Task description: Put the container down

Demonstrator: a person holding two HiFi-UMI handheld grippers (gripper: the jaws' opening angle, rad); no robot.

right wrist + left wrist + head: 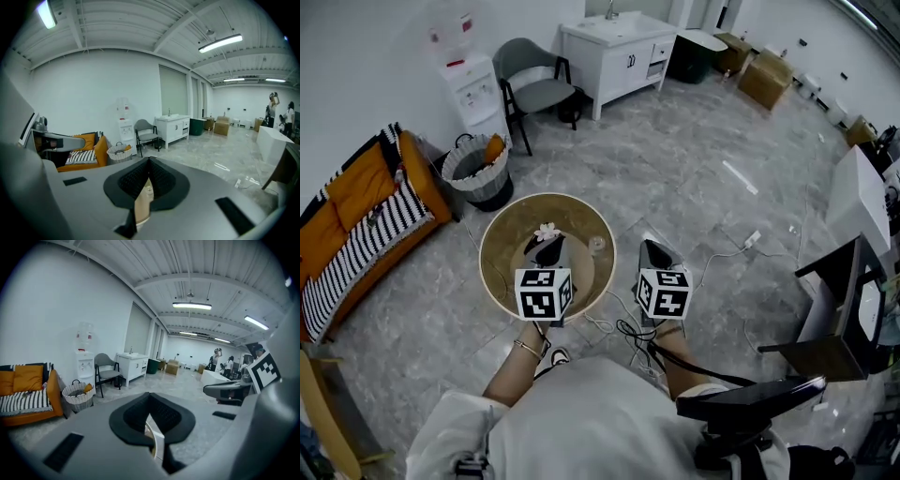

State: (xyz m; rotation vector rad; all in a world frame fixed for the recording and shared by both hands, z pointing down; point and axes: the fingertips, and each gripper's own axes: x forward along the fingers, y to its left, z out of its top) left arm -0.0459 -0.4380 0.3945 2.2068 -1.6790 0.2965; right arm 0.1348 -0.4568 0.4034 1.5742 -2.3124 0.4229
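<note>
So, counting it up: 2 grippers, 1 round gold-toned table (508,223), 1 small clear container (597,244) and 1 white flower (547,230). The container sits on the tabletop at about 3 o'clock from the table's centre, on its own, with neither gripper touching it. The flower lies toward 12 o'clock, just ahead of the left gripper (547,250), which hangs over the middle of the table. In the left gripper view its jaws are clenched together (149,414), with just a pale, gold-edged sliver showing in the slit below, and I can't tell what that is. The right gripper (653,251) is off the table at its 3 o'clock, over the floor. Its jaws (149,176) are pressed together too, with a tan strip in the gap that I can't identify either. Further back there's 1 chair (534,80), 1 basket (478,169) and 1 striped sofa (366,216).
</note>
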